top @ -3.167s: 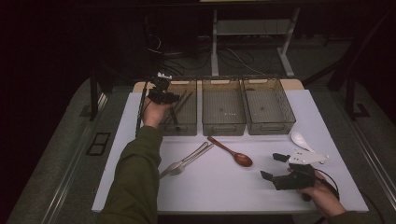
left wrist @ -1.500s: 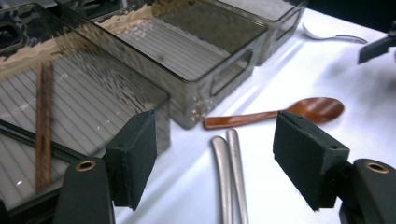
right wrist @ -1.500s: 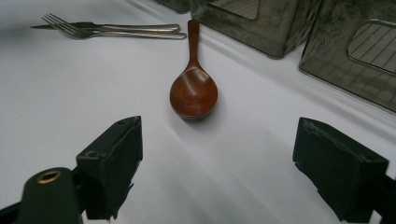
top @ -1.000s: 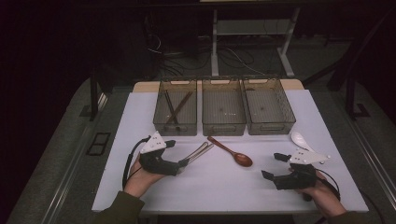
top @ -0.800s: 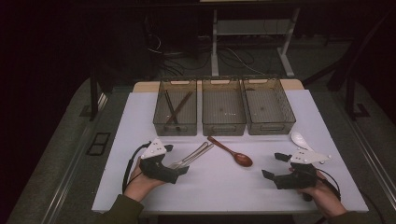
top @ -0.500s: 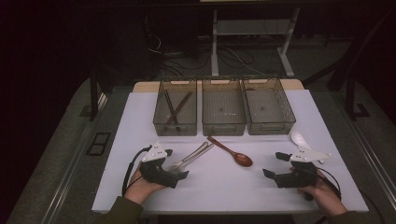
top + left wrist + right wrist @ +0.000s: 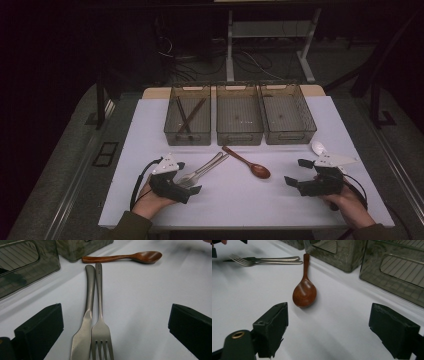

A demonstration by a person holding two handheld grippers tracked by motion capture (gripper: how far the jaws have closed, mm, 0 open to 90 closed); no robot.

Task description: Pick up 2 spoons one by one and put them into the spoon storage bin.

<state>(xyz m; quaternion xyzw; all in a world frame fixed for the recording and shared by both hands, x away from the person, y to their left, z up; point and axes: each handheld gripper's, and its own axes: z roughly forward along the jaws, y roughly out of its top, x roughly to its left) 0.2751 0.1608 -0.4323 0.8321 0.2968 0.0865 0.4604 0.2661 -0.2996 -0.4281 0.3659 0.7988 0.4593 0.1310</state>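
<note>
Since the earlier frames, left gripper (image 7: 187,176) has come back from the bins to the near table edge, and its jaws have just been opening; they stand wide apart astride the steel knife (image 7: 83,332) and steel fork (image 7: 100,337), which lie side by side, untouched, on the white table (image 7: 235,210). Right gripper (image 7: 298,172) rests with jaws apart, facing the brown wooden spoon (image 7: 304,291).

knife (image 7: 82,340) and fork (image 7: 101,340) tips cut off
</note>
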